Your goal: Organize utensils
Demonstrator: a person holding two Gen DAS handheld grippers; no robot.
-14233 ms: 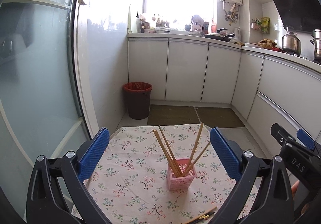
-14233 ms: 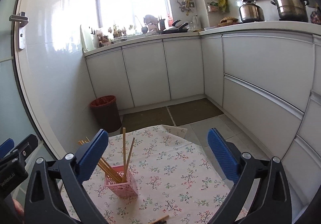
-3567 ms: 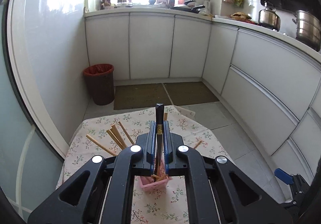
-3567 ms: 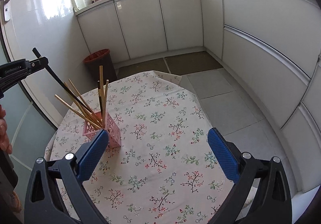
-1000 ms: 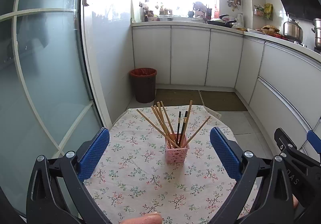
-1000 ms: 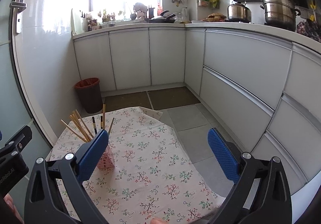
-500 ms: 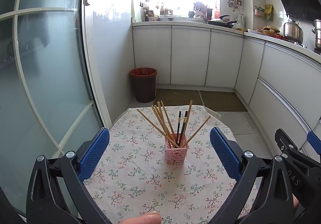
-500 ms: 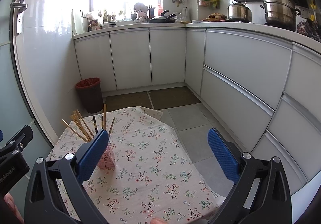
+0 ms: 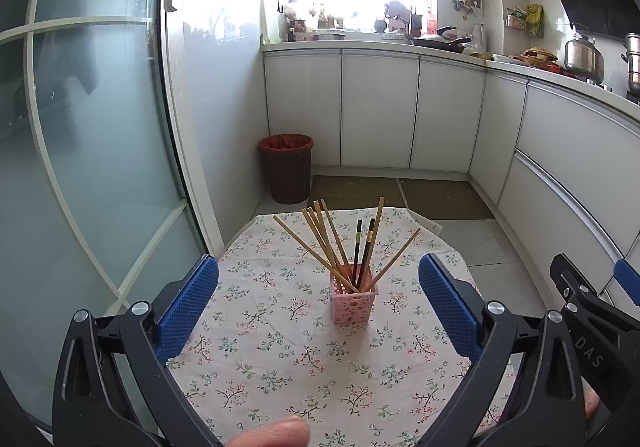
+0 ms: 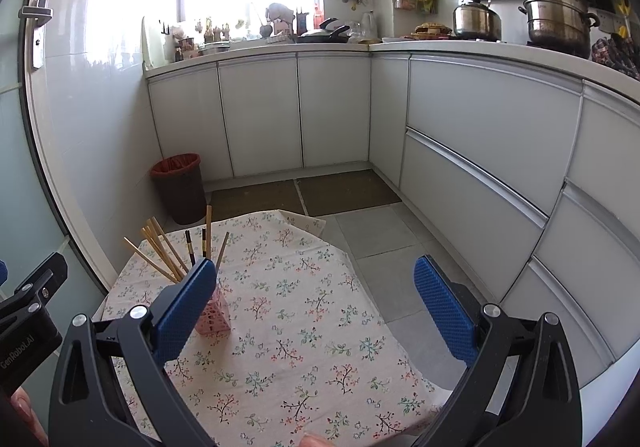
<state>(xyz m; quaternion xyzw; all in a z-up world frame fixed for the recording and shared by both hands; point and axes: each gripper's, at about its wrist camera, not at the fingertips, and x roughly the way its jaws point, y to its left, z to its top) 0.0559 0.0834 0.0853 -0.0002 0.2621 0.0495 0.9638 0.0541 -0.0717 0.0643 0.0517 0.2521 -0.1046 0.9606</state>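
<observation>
A small pink lattice holder (image 9: 354, 303) is standing upright on a table draped in a floral cloth (image 9: 280, 359), a little right of the cloth's middle in the left wrist view and toward the left side in the right wrist view, where the right gripper's left pad is partly covering it. Light wooden chopsticks (image 9: 320, 243) are fanning out of it, several leaning left, one standing nearly upright and one slanting right, while two dark chopsticks (image 9: 362, 247) with pale bands are sitting almost vertical among them. The left gripper (image 9: 318, 303) is hovering over the near part of the table with its blue pads spread wide and nothing between them; the holder is lying beyond and between the pads, apart from both. The right gripper (image 10: 316, 307) is likewise gaping wide and carrying nothing, pointing over the right half of the cloth. The cloth around the holder is lying flat and bare on every side shown. The far edge of the table is giving onto grey floor tiles and two brown mats (image 9: 400, 197), the left edge is running close beside a frosted glass door (image 9: 80, 167), and the right edge is dropping to the floor before white cabinets (image 10: 480, 151). A dark bin with a red liner (image 9: 286, 167) is standing on the floor beyond the far left corner.
</observation>
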